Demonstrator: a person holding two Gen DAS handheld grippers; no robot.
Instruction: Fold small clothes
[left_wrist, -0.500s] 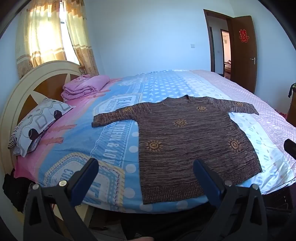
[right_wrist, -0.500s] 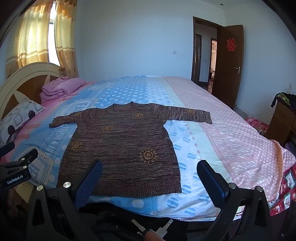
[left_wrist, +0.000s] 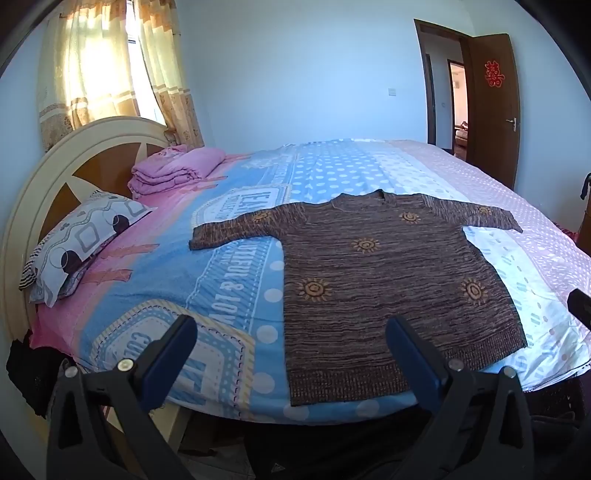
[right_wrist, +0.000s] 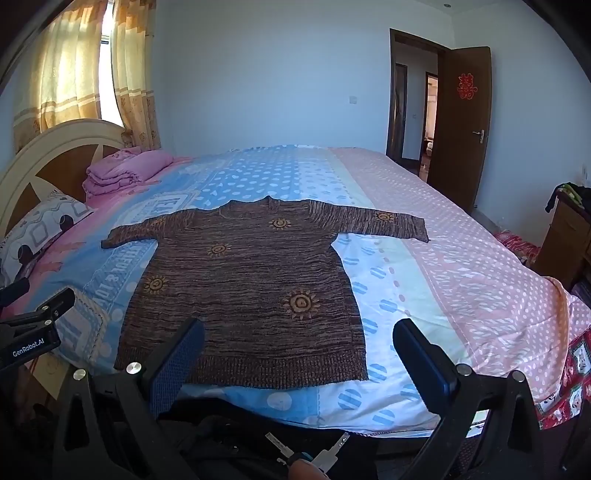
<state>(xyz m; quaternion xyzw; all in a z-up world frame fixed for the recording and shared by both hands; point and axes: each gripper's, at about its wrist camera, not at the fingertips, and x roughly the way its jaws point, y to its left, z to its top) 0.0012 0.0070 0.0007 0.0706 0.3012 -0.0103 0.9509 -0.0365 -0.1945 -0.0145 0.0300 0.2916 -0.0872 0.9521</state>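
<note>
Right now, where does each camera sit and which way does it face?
Left wrist: on the left tool, at the bed's near edge, facing the sweater; its open fingers show.
Right wrist: on the right tool, further right, facing likewise; its open fingers and the left tool show.
Shared: sweater, bed, door.

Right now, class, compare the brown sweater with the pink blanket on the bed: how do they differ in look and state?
The brown sweater lies spread flat, sleeves out; the pink blanket is folded into a stack. The sweater is dark streaked knit with orange sun motifs; the blanket is mostly plain pink. The sweater sits near the bed's front edge; the blanket sits by the headboard. Both rest on the bed, untouched.
</note>
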